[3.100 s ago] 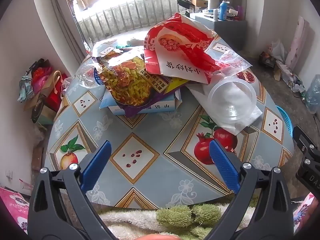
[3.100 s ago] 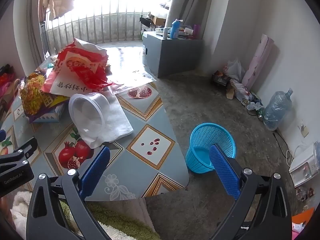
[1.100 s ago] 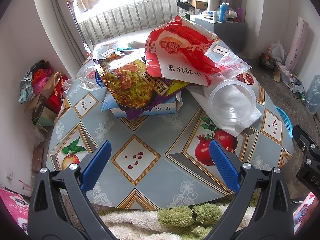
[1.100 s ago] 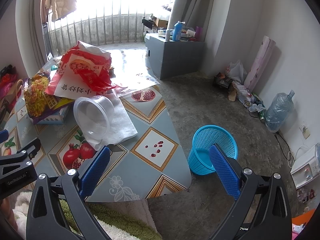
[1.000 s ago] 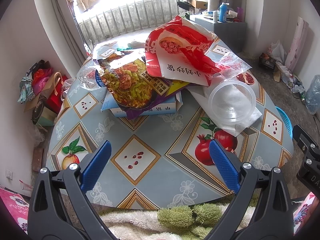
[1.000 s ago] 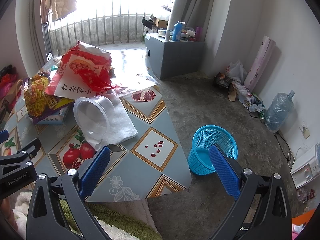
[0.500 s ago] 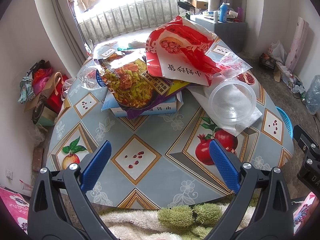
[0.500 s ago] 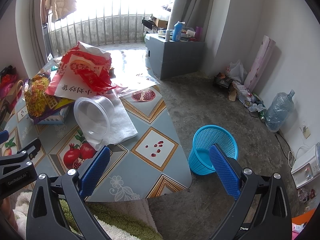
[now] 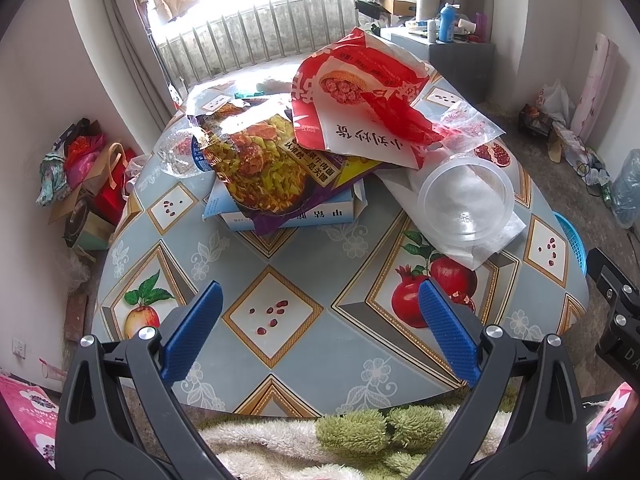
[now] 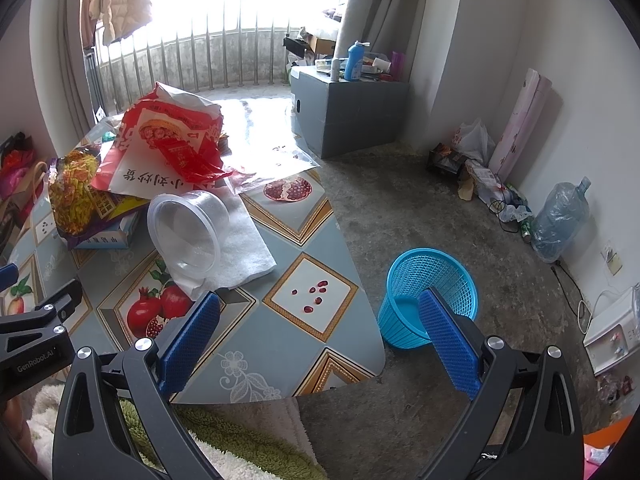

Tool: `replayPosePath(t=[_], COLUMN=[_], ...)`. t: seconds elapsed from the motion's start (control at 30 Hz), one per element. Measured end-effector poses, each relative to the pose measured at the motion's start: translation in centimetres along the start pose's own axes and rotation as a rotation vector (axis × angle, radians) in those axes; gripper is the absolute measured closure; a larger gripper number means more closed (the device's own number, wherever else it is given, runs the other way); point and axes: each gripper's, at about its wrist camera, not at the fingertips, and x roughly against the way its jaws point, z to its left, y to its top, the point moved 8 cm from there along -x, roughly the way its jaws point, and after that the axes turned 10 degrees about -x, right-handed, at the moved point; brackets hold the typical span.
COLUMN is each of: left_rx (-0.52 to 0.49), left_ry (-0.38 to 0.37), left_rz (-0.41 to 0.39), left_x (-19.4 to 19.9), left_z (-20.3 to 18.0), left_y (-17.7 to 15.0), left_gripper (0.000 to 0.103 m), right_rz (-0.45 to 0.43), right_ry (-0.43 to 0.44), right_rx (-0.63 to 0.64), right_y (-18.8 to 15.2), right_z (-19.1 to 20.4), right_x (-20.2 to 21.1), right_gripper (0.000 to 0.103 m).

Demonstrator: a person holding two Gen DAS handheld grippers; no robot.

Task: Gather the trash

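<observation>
Trash lies piled on the far half of a round table [image 9: 304,264]: a red and white bag [image 9: 360,112] on top, a yellow food wrapper [image 9: 264,168] over a blue and white box [image 9: 320,214], and a clear plastic cup [image 9: 466,200] on its side on white foam sheet [image 9: 496,236]. The cup also shows in the right wrist view [image 10: 188,232]. A blue mesh basket [image 10: 428,292] stands on the floor right of the table. My left gripper [image 9: 318,320] is open and empty above the table's near edge. My right gripper [image 10: 320,328] is open and empty over the table's right edge.
A grey cabinet [image 10: 348,112] with bottles stands at the back. Bags and a water jug [image 10: 560,220] line the right wall. Bags and boxes [image 9: 84,184] sit on the floor left of the table. A green and white rug [image 9: 320,440] lies below the grippers.
Both views have shifted only slightly. Both grippers stay open and empty, and the trash has not moved.
</observation>
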Motion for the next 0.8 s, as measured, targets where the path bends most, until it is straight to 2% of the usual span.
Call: replayPosePath(t=[0.43, 0.63, 0.7, 0.8], left_rx=[0.018, 0.014, 0.004, -0.027], left_ry=[-0.003, 0.006, 0.001, -0.056], left_rz=[-0.007, -0.079, -0.115, -0.154], left_x=[-0.7, -0.9, -0.9, -1.4], left_z=[1.1, 2.0, 2.2, 1.8], left_y=[-0.2, 1.3, 2.1, 3.6], left_gripper=[0.009, 0.009, 0.009, 0.009], right_rz=[-0.003, -0.034, -0.044, -0.066], right_ry=[0.006, 0.041, 0.099, 0.145], right_rx=[-0.022, -0.054, -0.066, -0.106], right_y=[0.2, 1.4, 1.8, 2.5], right_z=[0.7, 0.6, 0.7, 0.3], right_x=[-0.3, -0.7, -0.8, -1.1], right_gripper=[0.006, 0.006, 0.006, 0.006])
